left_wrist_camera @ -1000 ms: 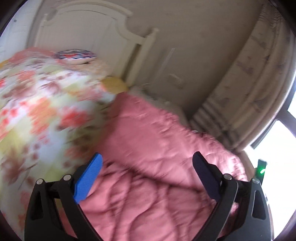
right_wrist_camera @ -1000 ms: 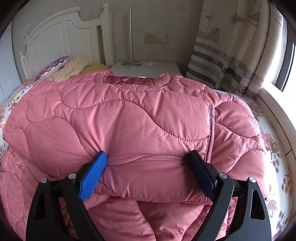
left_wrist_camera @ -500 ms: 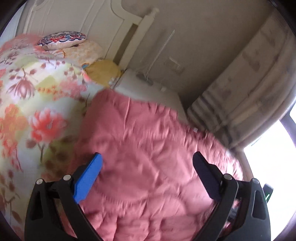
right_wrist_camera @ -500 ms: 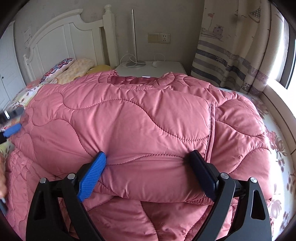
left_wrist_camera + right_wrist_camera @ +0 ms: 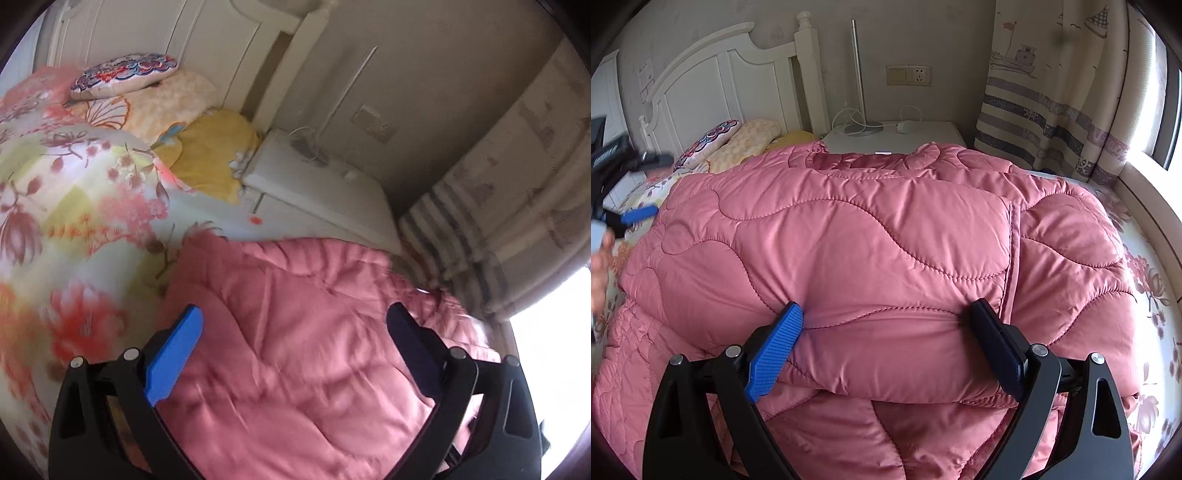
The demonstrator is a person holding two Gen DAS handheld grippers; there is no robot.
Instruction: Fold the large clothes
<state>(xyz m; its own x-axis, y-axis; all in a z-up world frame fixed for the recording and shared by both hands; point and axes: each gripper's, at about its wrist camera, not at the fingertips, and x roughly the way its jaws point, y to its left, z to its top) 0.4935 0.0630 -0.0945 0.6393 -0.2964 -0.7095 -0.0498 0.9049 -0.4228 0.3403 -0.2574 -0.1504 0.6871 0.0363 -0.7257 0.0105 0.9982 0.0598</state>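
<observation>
1. the right gripper (image 5: 886, 332) is spread wide, its blue and dark fingers pressed against the near folded edge of the pink quilted coat (image 5: 871, 258), the padded roll bulging between them without being pinched.
2. the left gripper (image 5: 295, 332) is likewise spread wide and grips nothing, above the coat's left part (image 5: 295, 369); that view is blurred.
3. the coat lies folded on the floral bedsheet (image 5: 1152, 280), covering most of the bed.
4. left of it sits a flowered duvet (image 5: 74, 206).
5. farther back are pillows (image 5: 753, 138), a white nightstand (image 5: 923, 134), the headboard (image 5: 713, 81) and a striped curtain (image 5: 1052, 110).
</observation>
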